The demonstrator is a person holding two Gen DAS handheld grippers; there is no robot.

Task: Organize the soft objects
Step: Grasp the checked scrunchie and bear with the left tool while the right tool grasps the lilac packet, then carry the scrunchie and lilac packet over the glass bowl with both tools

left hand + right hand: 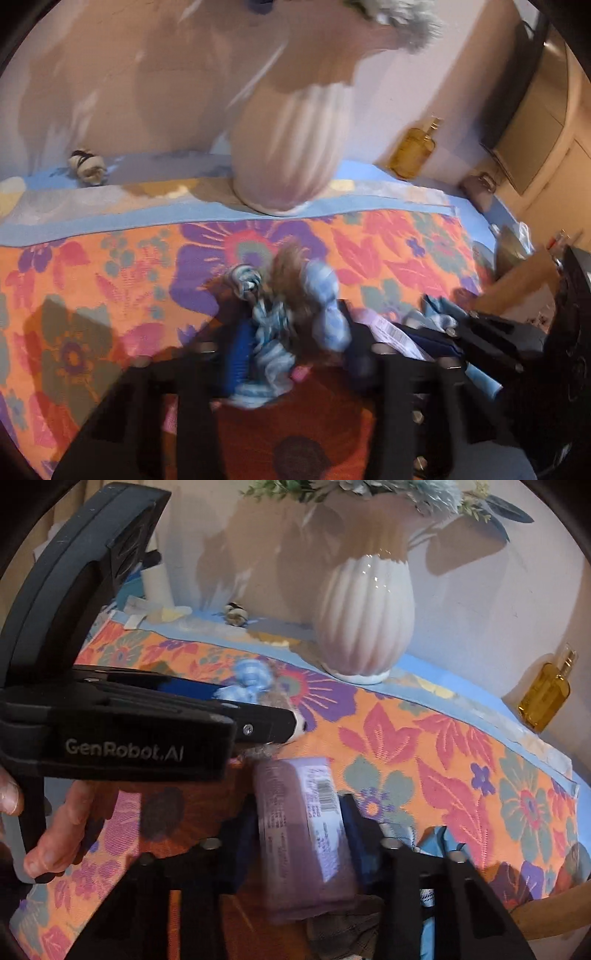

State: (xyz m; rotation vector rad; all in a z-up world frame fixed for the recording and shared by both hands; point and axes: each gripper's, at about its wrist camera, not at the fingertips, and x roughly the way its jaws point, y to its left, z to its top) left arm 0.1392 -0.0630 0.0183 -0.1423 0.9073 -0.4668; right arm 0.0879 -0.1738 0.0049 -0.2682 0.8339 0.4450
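Blue-and-white cloth bundle pinched by the left gripper, mauve packet pinched by the right

Soft blue-and-white bundle (273,332), knotted with a tuft of brown fuzz, sits low in the middle of the left wrist view on the floral cloth (110,280) of the bench, and the left gripper (293,345) has its jaws closed onto it. In the right wrist view the right gripper (299,830) has its jaws pressed on a mauve labelled packet (295,830) at lower centre. A ribbed white vase (364,620) stands in the upper middle, an amber bottle (546,690) at the right edge. To do this step well, I judge each grip should stay deep in the fabric, lift slowly, and keep the two loads apart and clear of the vase
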